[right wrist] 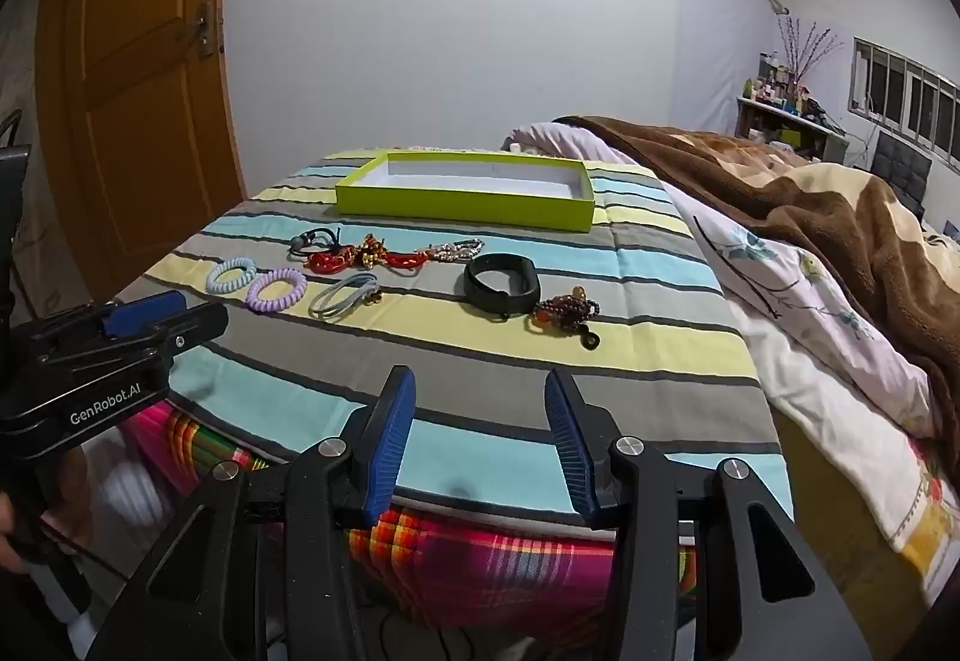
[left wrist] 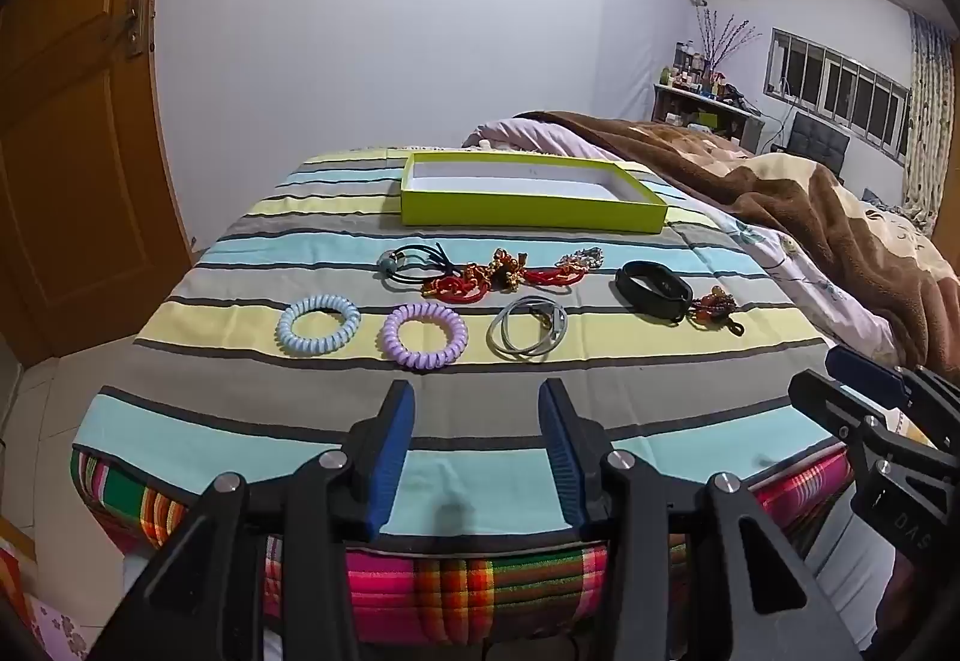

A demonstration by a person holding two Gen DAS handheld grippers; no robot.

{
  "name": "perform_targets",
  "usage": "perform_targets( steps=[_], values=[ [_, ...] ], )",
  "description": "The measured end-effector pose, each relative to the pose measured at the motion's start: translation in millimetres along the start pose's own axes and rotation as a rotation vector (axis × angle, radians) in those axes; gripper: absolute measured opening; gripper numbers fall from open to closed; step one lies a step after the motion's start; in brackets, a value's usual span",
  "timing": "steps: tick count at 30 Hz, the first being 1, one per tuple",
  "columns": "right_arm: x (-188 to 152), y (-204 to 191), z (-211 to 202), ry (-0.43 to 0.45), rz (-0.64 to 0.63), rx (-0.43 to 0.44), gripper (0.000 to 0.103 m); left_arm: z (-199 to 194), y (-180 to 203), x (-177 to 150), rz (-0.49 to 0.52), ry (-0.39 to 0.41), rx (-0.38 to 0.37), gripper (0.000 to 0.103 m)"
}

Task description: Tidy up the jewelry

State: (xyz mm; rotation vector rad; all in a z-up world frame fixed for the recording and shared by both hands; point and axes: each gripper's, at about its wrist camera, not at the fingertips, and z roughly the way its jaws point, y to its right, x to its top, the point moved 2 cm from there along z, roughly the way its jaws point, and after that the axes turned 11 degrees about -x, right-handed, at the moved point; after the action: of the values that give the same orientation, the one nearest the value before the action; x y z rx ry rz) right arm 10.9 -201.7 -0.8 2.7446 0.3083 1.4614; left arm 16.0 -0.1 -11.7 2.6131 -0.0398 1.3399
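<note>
Left wrist view is showing the jewelry lying loose on the striped blanket (left wrist: 480, 403), all of it apart from my grippers. In the nearer row a pale blue coil hair tie (left wrist: 318, 323) is sitting beside a purple coil hair tie (left wrist: 425, 335), not quite touching it, and a grey cord bracelet (left wrist: 528, 328) is lying to the right of those. Behind them a black elastic with a bead (left wrist: 408, 265) is tangling into a bunch of red and gold knotted cords (left wrist: 498, 274), whose far right end is meeting a small silvery chain (left wrist: 581, 259). To the right a black wristband (left wrist: 654, 286) is resting against a cluster of amber beads (left wrist: 717, 308).

Beyond the jewelry a lime green tray (left wrist: 528, 208) is sitting open-topped on the blanket, its white inside bare as far as I can see.

I am holding my left gripper (left wrist: 477, 451) low over the near edge of the bed, jaws spread wide with nothing between them. My right gripper (right wrist: 480, 448) is hovering the same way in its own view, jaws spread wide with nothing between them, in line with the wristband.

A brown fleece blanket (right wrist: 810, 199) and a floral quilt (right wrist: 798, 313) are lying heaped on the right, and a wooden door (right wrist: 144, 90) is standing to the left.
</note>
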Motion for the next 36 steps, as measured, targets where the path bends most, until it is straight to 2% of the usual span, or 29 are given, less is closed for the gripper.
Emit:
perform_targets(
  steps=[4, 16, 36],
  values=[
    [-2.5, -1.0, -0.6, 0.002, -0.001, 0.0, 0.046, -0.7, -2.4, 0.0, -0.027, -0.006, -0.015, 0.045],
    [1.5, 1.3, -5.7, 0.024, 0.011, -0.006, 0.046, -6.9, 2.9, 0.8, 0.008, 0.02, -0.003, 0.045],
    [3.1, 0.6, -5.8, 0.031, 0.008, -0.011, 0.046, -7.8, 2.9, -0.4, -0.004, 0.025, -0.005, 0.045]
  ],
)
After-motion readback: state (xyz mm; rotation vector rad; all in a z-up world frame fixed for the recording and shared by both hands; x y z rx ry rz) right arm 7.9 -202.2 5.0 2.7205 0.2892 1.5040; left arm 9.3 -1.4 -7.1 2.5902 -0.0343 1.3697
